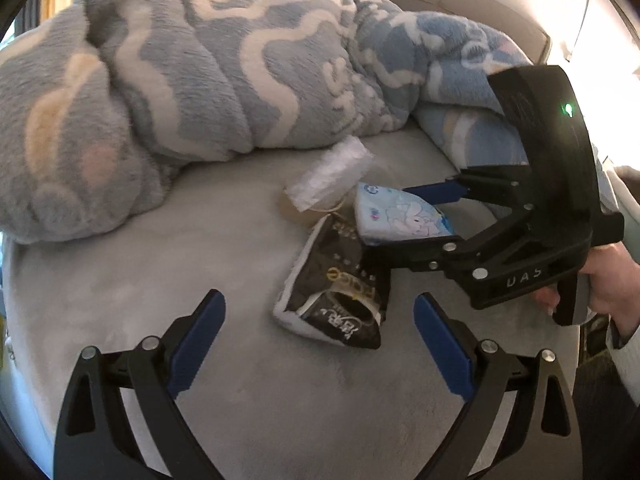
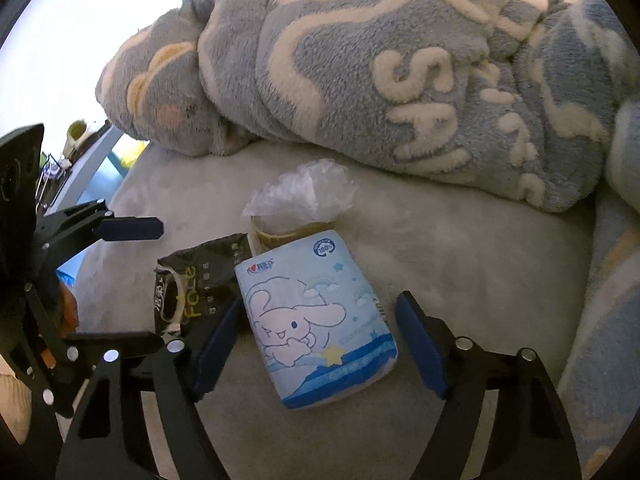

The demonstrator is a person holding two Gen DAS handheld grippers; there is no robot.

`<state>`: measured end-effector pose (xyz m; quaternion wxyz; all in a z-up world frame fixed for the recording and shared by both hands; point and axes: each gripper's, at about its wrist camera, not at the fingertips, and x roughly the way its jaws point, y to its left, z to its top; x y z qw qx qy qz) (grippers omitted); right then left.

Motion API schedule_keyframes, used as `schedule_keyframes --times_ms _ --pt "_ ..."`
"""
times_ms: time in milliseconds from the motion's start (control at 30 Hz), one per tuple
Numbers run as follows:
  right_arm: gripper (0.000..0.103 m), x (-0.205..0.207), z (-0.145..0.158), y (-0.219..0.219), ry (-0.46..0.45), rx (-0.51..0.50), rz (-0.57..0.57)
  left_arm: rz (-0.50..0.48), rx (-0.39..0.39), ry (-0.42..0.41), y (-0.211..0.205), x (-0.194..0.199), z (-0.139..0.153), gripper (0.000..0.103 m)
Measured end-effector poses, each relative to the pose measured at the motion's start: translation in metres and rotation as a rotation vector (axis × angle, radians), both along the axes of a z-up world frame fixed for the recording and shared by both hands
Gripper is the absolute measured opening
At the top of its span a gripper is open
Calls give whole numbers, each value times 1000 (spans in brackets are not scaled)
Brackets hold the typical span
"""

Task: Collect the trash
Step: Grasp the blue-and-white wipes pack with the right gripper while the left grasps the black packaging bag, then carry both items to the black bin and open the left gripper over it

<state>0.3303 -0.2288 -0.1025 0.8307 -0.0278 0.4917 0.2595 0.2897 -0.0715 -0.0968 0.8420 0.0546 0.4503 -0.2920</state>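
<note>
Three pieces of trash lie together on the grey bed sheet (image 1: 120, 280). A black tissue pack (image 1: 340, 296) lies nearest my left gripper (image 1: 320, 328), which is open just in front of it. A light blue cartoon tissue pack (image 2: 316, 320) lies between the open fingers of my right gripper (image 2: 320, 344), which straddles it without closing. That pack also shows in the left wrist view (image 1: 400, 216). A crumpled clear plastic bag over a brown cup (image 2: 300, 204) lies behind both packs. The left gripper (image 2: 132, 280) shows at the left of the right wrist view.
A bulky blue-grey fleece blanket (image 1: 180, 80) with cream patterns is heaped behind the trash. A blue pillow (image 1: 472, 136) lies at the right. A window and shelf items (image 2: 76, 136) are beyond the bed's left edge.
</note>
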Motion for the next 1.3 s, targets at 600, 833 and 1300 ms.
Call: schedule_keyframes --times_ms 600,833,1300 --pt "60 11 3 -16 46 59 -18 -113 102 -29 -34 10 -19 85" --pt "60 7 16 -29 24 80 -38 -88 116 -33 -42 19 -23 69" --pt "60 -18 46 -30 -74 97 -113 -37 -13 -44 -29 -8 0 57"
